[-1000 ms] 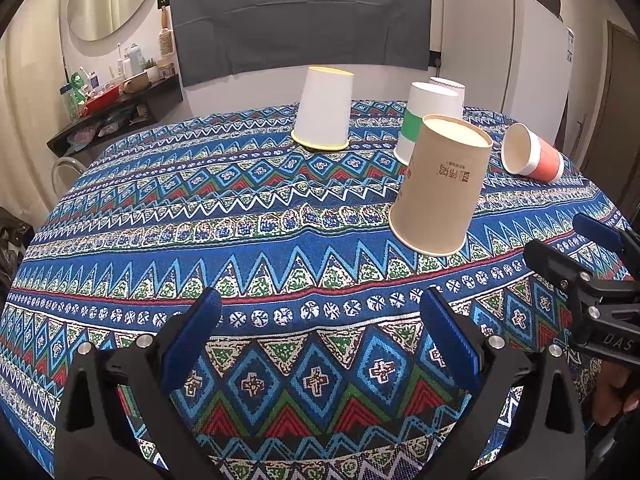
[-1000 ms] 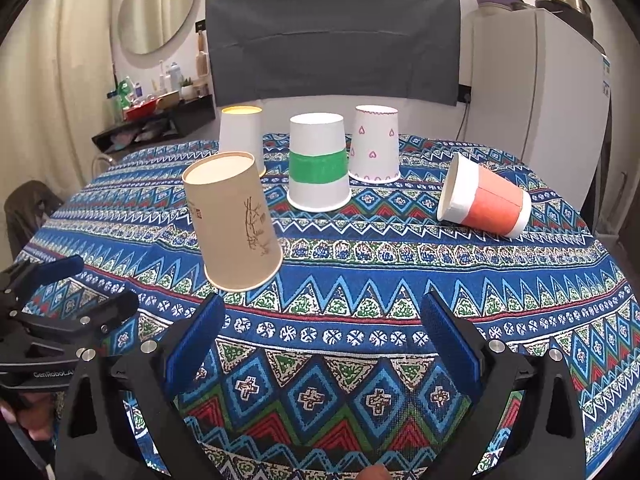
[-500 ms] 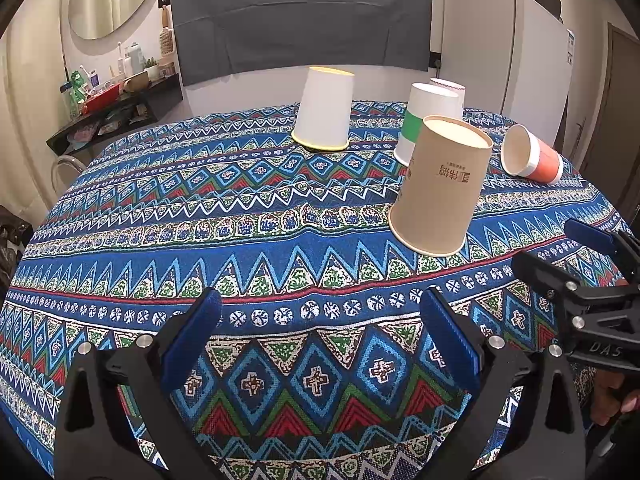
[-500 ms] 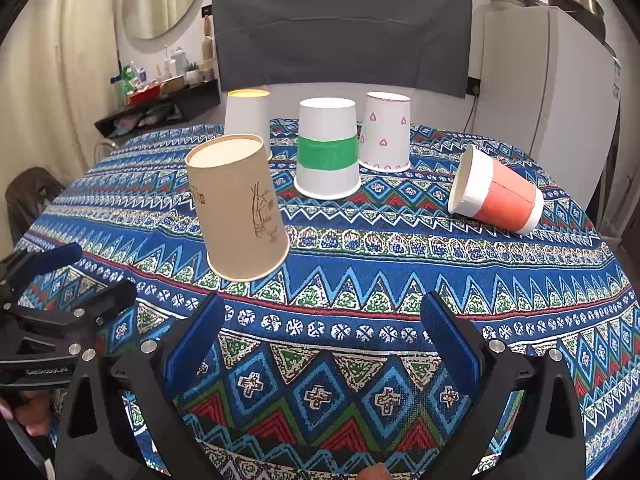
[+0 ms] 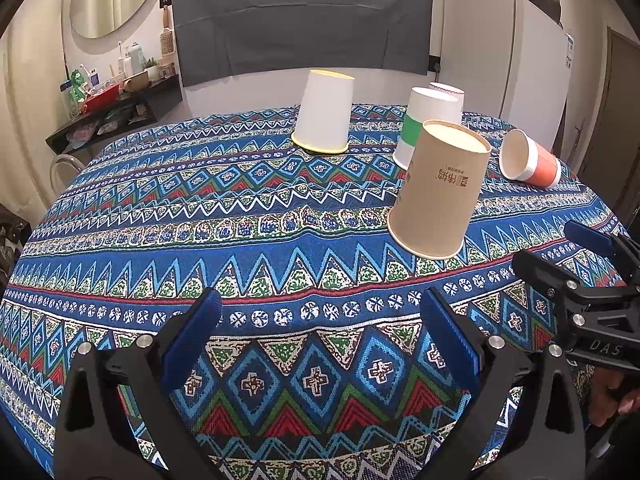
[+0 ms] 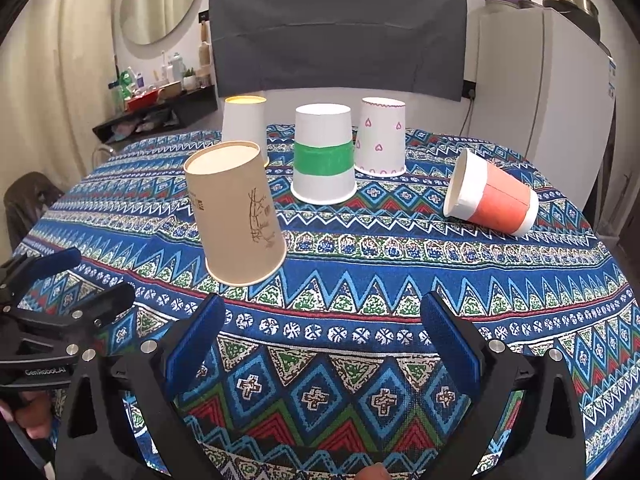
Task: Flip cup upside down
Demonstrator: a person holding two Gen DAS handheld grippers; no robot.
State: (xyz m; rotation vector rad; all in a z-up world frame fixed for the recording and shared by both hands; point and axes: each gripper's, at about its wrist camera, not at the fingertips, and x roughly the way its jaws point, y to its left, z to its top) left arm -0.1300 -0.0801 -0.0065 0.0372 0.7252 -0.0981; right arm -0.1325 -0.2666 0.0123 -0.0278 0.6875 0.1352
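Note:
An orange and white paper cup lies on its side at the right of the table, its mouth facing left; it also shows in the left wrist view. A brown paper cup stands upside down in the middle, also in the left wrist view. My right gripper is open and empty, low over the near table, short of both cups. My left gripper is open and empty, left of the brown cup.
Three more cups stand upside down at the back: a white one, a green-banded one and a heart-patterned one. The patterned tablecloth covers the round table. A dark chair back and a fridge stand behind.
The right gripper has moved forward a little toward the cups, which look larger. The left gripper has barely moved.

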